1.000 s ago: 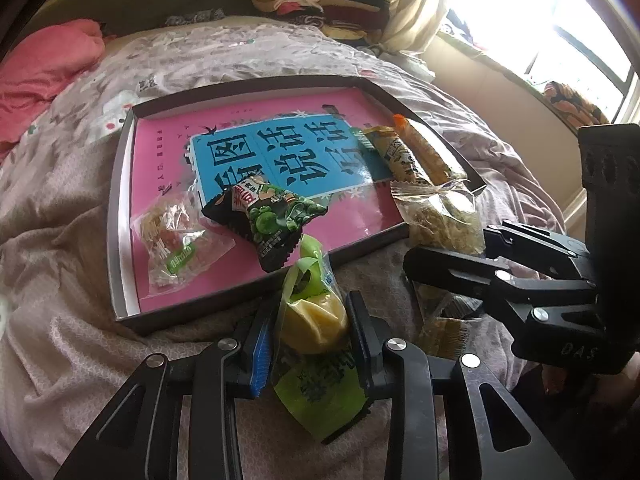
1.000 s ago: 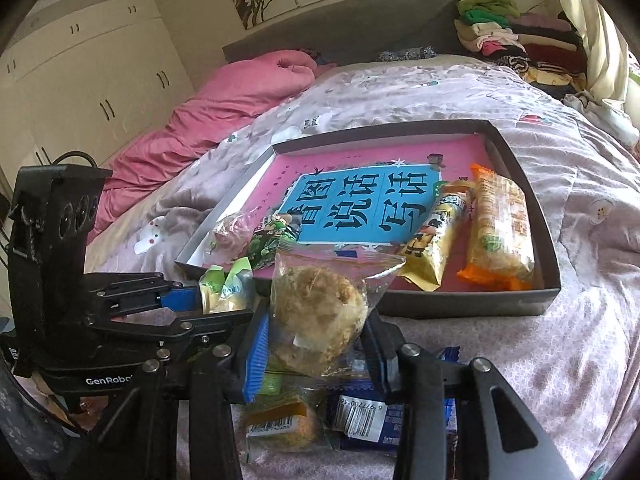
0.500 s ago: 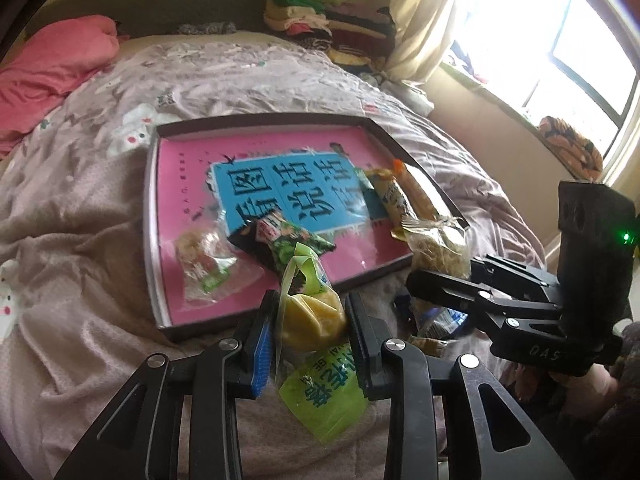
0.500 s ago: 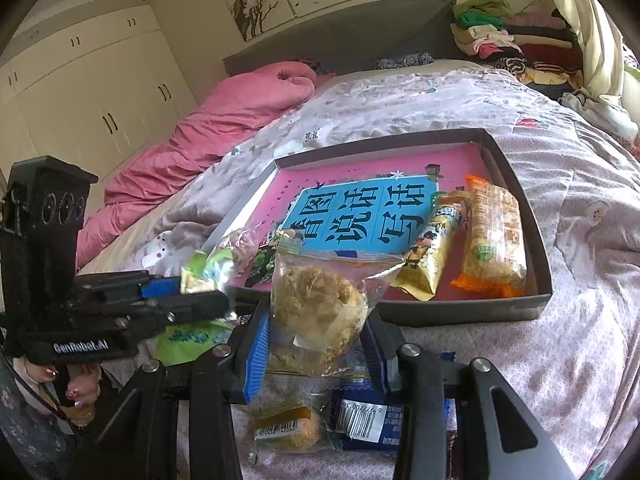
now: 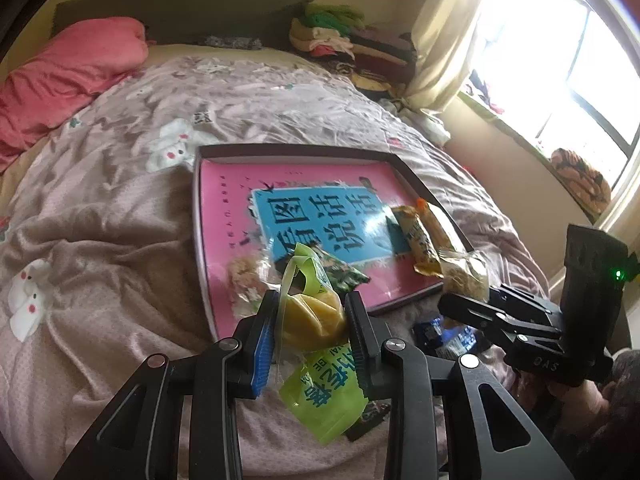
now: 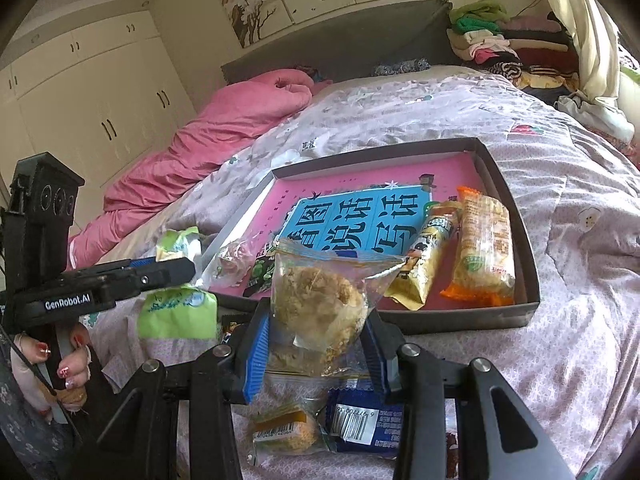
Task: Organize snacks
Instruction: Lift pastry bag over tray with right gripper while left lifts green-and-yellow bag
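Left gripper (image 5: 310, 326): I have it clamped on a green packet (image 5: 316, 344); the yellow cake inside bulges between the fingers and the green tail hangs below them.
Right gripper (image 6: 316, 344): I have it closed around a clear bag (image 6: 320, 304) with a crumbly brown cake in it, held upright above the bed.
Tray (image 6: 516, 216): a shallow dark tray lying on the bedspread (image 6: 580, 280), floored with a pink and blue sheet, just beyond both grippers.
Already in tray: an orange pack (image 6: 484, 252) and a yellow bar (image 6: 424, 264) lie side by side at the right end; a dark green pack (image 5: 340, 274) and a clear sweet bag (image 5: 246, 276) sit at the near left.
Still loose: a blue pack (image 6: 360, 428) and a small yellow-labelled cake (image 6: 286, 434) lie on the bedspread under my right gripper, outside the tray.
Step in hand: I judge this the carry stage, both snacks lifted and short of the near tray wall.
Next move: I need to bring each packet over the wall and lower it onto bare pink floor, the green one left of middle, the clear bag in the gap beside the yellow bar, then let the fingers part.
Watch: the two grippers are near each other, so I would place one at a time; the clear bag is slack and may flop onto its neighbours.
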A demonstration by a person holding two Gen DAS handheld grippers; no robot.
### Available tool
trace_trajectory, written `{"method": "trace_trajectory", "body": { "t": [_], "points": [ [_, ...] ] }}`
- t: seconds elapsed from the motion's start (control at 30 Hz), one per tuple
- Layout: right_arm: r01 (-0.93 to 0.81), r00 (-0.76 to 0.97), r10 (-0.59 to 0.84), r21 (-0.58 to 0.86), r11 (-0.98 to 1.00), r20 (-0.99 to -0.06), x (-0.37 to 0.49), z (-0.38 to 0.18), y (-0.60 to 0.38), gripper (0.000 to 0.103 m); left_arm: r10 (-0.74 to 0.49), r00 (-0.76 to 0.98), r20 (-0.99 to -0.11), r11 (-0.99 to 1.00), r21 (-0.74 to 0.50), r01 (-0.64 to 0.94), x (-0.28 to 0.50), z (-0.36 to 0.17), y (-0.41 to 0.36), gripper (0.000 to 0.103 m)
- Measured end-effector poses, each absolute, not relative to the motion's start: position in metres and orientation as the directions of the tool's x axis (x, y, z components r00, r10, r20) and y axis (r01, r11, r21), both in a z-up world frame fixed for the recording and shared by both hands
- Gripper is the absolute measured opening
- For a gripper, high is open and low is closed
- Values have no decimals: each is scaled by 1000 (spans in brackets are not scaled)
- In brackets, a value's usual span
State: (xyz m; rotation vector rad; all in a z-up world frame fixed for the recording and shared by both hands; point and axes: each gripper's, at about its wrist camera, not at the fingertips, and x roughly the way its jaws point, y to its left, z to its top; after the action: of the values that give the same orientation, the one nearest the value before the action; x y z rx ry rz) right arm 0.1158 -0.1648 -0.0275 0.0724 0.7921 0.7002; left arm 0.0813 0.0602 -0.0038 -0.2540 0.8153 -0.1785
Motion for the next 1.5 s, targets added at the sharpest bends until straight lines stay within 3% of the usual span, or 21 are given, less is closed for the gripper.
{"method": "trace_trajectory", "body": {
  "t": [0.67, 1.5],
  "points": [
    [-511, 555, 579, 304, 804, -597, 119, -17, -180, 42, -178, 754, -633, 955, -296, -23, 78, 8, 89, 34],
    [-444, 634, 535, 303, 843, -559, 138, -5, -203, 42, -75, 781, -620, 986, -165, -37, 105, -4, 60, 34]
  ]
}}
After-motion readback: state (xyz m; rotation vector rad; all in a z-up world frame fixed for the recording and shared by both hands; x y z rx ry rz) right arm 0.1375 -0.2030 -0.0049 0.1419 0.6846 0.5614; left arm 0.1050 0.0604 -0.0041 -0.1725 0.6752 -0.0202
